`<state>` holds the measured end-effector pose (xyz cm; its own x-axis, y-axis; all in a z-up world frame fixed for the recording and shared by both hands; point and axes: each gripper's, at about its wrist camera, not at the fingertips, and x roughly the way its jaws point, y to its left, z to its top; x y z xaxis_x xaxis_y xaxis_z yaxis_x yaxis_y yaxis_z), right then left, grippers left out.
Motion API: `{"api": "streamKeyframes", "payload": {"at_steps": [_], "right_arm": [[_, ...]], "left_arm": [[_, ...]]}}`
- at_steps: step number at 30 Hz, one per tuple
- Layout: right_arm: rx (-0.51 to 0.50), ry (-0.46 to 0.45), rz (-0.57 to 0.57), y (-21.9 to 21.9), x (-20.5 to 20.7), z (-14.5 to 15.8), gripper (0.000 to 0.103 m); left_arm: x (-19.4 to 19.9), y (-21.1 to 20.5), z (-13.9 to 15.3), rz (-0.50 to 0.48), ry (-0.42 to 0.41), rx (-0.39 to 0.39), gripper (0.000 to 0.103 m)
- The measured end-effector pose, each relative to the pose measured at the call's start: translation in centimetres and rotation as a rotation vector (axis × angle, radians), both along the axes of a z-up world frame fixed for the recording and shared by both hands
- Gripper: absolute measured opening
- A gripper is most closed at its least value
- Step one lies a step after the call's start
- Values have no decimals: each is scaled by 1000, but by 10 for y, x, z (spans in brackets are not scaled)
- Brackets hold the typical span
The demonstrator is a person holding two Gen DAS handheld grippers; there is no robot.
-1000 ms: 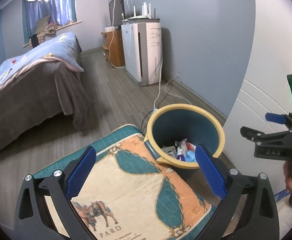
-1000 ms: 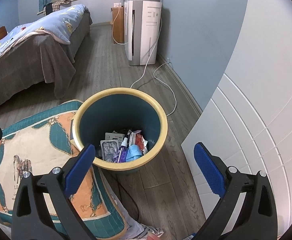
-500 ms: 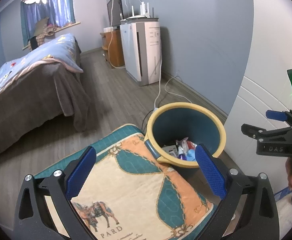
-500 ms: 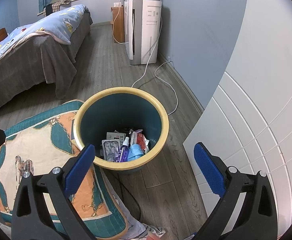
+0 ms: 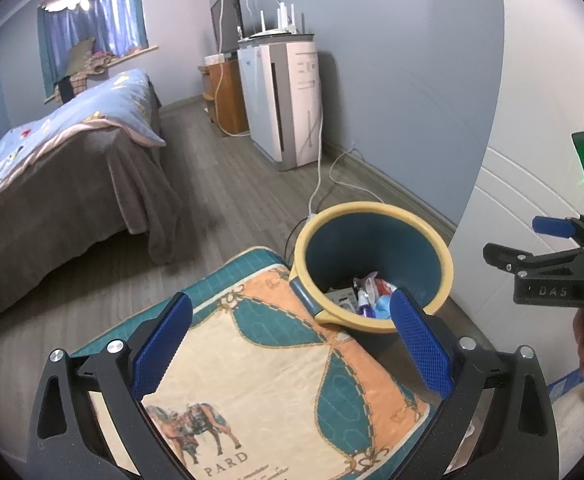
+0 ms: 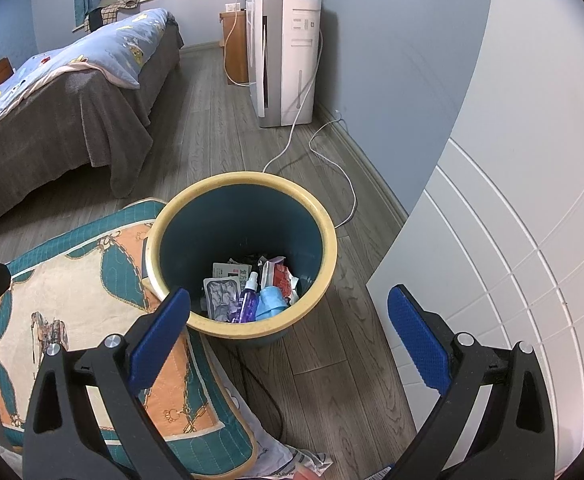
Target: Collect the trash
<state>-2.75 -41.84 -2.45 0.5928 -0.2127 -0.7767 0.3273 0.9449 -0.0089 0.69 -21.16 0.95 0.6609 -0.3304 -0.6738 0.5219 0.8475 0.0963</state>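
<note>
A teal bin with a yellow rim point(image 6: 334, 240) point(image 5: 450, 268) stands on the wood floor beside a patterned cushion point(image 5: 260, 368) point(image 6: 72, 304). Inside lie several pieces of trash: a purple spray bottle point(image 6: 248, 300), a blue crumpled item point(image 6: 270, 302), a grey blister pack point(image 6: 222, 296) and red-white wrappers point(image 6: 282, 278). My left gripper point(image 5: 290, 344) hovers open above the cushion with nothing between its fingers. My right gripper point(image 6: 288, 332) is open and empty just in front of the bin; it also shows at the right edge of the left wrist view point(image 5: 532, 248).
A white panelled door or cabinet point(image 6: 512, 220) stands close on the right. A white cable point(image 6: 324, 152) runs across the floor to an air purifier point(image 6: 284, 60). A bed with a grey blanket point(image 6: 52, 108) fills the left. Crumpled paper point(image 6: 308, 464) lies at the cushion's near corner.
Both views have shifted only slightly; the bin sits a little lower in the right wrist view. Both grippers stay open and empty.
</note>
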Motion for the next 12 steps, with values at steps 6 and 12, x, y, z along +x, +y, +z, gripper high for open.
{"api": "streamKeyframes", "payload": {"at_steps": [6,12], "right_arm": [[4,0,-3,-2,0,0,97],[8,10,-23,-1,0,0,97]], "left_arm": [[0,2,1,-6,11,0,98],[2,13,8,4,12,-21,98]]}}
